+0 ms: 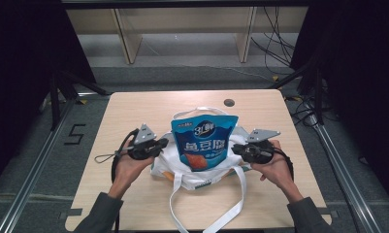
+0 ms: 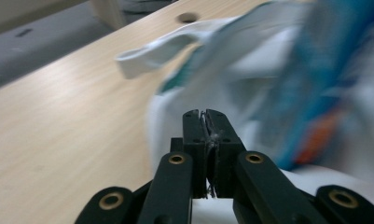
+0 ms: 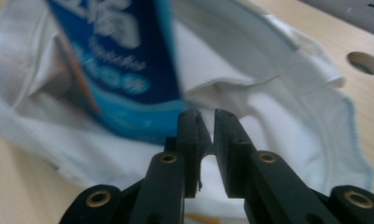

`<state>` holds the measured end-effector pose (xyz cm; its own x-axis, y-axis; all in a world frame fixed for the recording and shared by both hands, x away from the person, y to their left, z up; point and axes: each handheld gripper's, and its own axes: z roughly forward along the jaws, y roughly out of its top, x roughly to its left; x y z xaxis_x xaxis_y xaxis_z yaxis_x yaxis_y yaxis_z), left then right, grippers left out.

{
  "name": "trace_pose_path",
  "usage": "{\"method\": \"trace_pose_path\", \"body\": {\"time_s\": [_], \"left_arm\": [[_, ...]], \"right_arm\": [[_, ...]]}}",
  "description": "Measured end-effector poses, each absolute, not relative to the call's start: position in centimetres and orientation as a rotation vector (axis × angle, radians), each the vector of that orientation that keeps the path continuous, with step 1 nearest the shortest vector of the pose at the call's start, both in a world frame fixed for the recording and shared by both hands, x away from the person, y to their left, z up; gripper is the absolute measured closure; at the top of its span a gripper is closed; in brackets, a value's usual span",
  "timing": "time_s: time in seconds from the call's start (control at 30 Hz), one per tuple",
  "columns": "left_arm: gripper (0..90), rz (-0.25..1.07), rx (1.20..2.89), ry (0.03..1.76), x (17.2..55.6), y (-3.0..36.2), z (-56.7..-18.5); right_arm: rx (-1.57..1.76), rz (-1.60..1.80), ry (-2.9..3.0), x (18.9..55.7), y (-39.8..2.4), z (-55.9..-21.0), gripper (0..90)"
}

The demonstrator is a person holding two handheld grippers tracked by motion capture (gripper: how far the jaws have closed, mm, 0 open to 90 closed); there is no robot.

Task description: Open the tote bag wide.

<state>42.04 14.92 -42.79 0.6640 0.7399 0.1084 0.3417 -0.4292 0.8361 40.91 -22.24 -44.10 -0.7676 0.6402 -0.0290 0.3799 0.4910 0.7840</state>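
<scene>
The wooden table [image 1: 134, 111] carries a white tote bag [image 1: 202, 172], with a blue snack pouch [image 1: 204, 141] standing in its mouth. The left gripper [image 1: 160, 144] is clenched on the bag's fabric. The right gripper [image 1: 236, 148] stands slightly parted (empty, it seems). Better to hold the rim wide, letting the pouch slide down. The pouch reads "3" and Chinese characters.

Left hand-held gripper [image 2: 207, 122] closed, right hand-held gripper [image 3: 206, 122] slightly parted.
</scene>
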Motion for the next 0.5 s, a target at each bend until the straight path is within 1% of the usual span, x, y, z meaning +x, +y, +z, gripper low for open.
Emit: {"method": "trace_pose_path", "body": {"time_s": [0.07,0.13,0.17,0.23,0.3,0.33,0.37,0.4,0.43,0.47,0.5], "left_arm": [[88.1,0.565,2.008,0.860,43.7,14.8,-43.6],[88.9,0.599,2.029,0.894,44.7,14.8,-44.4],[89.0,0.596,2.049,0.907,45.2,15.0,-44.9],[89.3,0.567,2.048,0.948,46.0,15.3,-46.1],[89.5,0.508,2.086,1.007,46.7,15.8,-47.6],[89.5,0.520,2.107,1.037,47.0,15.8,-48.6],[89.6,0.499,2.141,1.036,47.5,15.9,-49.8],[89.6,0.446,2.139,1.058,47.9,15.9,-51.0],[89.6,0.424,2.107,1.077,48.2,16.1,-51.7],[89.6,0.402,2.087,1.089,48.3,16.1,-51.7],[89.6,0.418,2.105,1.080,48.3,16.0,-51.5]], "right_arm": [[0.824,1.149,2.441,40.3,-22.0,-44.5,82.3],[0.858,1.116,2.482,39.6,-21.8,-45.0,83.0],[0.814,1.094,2.485,39.7,-21.8,-45.4,83.5],[0.814,1.062,2.493,39.4,-21.7,-46.4,84.3],[0.826,0.999,2.516,39.3,-21.8,-47.6,85.5],[0.830,0.960,2.539,39.3,-21.8,-48.4,86.1],[0.838,0.932,2.556,39.3,-21.7,-49.3,87.2],[0.838,0.926,2.583,39.2,-21.6,-49.9,89.3],[0.847,0.944,2.572,39.2,-21.5,-50.2,89.5],[0.838,0.918,2.589,39.2,-21.5,-49.9,89.5],[0.831,0.932,2.575,39.3,-21.5,-50.1,89.5]]}}
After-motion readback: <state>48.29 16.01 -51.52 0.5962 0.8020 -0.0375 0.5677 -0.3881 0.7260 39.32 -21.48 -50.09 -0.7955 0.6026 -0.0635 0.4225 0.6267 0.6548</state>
